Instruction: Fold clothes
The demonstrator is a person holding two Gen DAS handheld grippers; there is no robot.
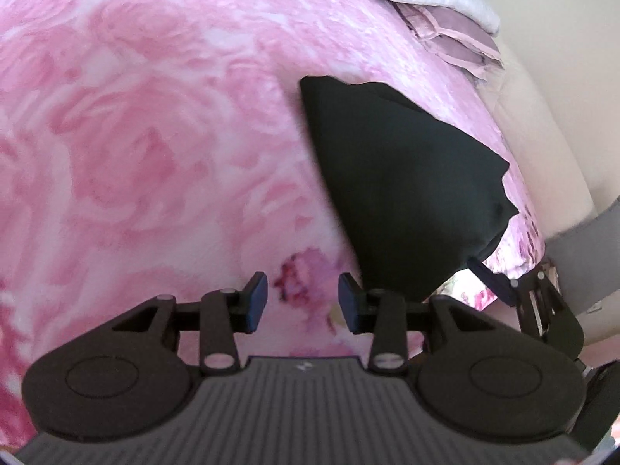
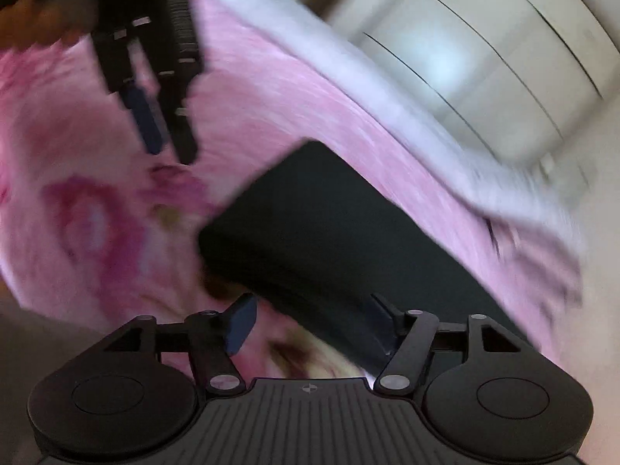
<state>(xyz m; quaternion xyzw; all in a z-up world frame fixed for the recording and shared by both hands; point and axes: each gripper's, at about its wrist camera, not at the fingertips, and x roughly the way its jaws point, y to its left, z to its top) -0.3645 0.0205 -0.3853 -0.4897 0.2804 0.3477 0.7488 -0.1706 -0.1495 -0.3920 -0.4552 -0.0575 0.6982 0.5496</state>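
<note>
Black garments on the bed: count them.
1: a folded black garment lies on the pink blanket near its edge, by the right gripper. Others may be out of view.

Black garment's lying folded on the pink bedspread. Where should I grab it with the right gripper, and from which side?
Take the near edge of the black garment, probably the lower corner in front of the open right gripper. That edge looks thick and slightly raised off the pink floral bedspread, so one finger could slide beneath it. Come in low from the bed's near side. The left gripper hangs open, empty.
</note>
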